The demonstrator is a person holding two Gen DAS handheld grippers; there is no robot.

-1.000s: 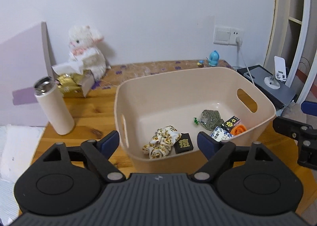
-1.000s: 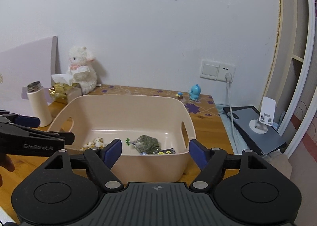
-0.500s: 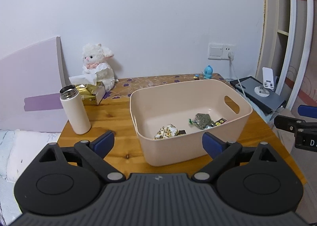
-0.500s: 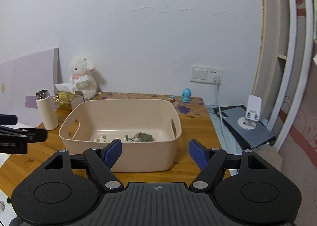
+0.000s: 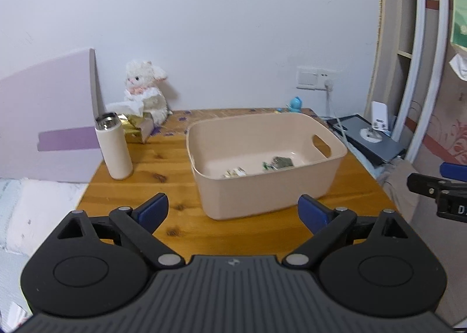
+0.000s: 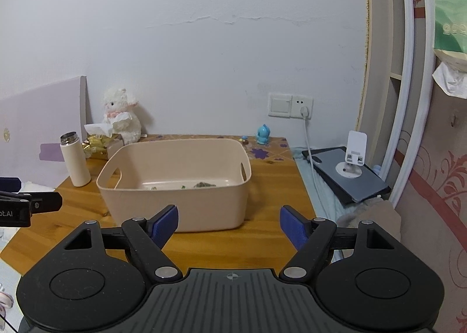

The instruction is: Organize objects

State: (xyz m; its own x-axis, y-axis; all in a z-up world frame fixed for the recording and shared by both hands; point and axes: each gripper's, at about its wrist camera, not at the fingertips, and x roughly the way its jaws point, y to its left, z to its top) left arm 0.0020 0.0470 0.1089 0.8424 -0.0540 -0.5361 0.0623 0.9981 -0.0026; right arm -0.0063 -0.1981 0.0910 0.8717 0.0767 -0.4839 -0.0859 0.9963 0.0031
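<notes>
Left tool (image 5: 233,212) is sitting spread wide, nothing between its blue pads, hovering at the near edge of the tabletop (image 5: 181,216) just short of the bin (image 5: 264,158). Right tool (image 6: 229,223) is likewise gaping and empty, facing the bin's near wall from the front. Bin is resting upright mid-tabletop. Inside it, small items are lying on the floor: a patterned bundle (image 5: 235,172) toward the bin's near-left, a greenish lump (image 5: 280,162) right of it; too small to tell more. Left of the bin, a white bottle (image 5: 113,146) is standing upright, well apart. Behind-left of the bin, a tissue box (image 5: 135,126) and a plush lamb (image 5: 146,91) are sitting by the wall. Behind-right, a blue figurine (image 5: 295,104).
</notes>
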